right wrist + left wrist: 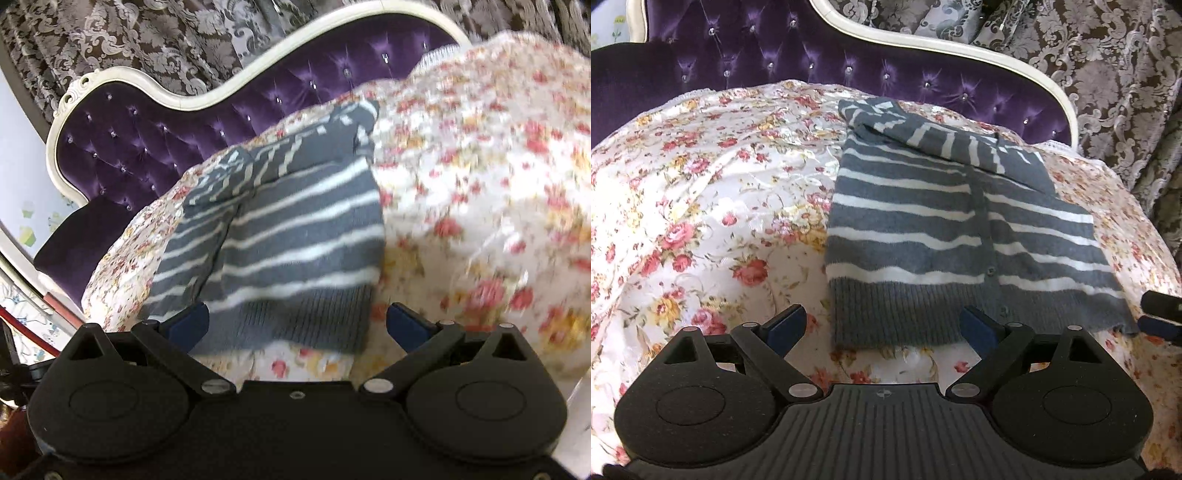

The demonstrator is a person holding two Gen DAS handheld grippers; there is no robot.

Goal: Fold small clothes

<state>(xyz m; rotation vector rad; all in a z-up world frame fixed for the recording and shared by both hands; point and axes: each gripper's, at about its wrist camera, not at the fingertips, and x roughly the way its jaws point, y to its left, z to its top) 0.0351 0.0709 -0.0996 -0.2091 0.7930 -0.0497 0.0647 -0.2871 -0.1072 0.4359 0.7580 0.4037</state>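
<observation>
Striped cardigan (916, 236) lies on floral bedspread (701, 206); left gripper (882, 328) and right gripper (297, 325) spread wide, empty.

Grey-and-white striped cardigan (923, 229); floral white bedspread (701, 192); purple headboard (775, 55).

Left tongs (882, 326) and right tongs (297, 323) both gape wide, gripping nothing.

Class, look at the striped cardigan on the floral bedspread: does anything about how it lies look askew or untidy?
The striped cardigan lies mostly flat, but its sleeve is folded crookedly across the top, slanting and bunched near the collar.
</observation>
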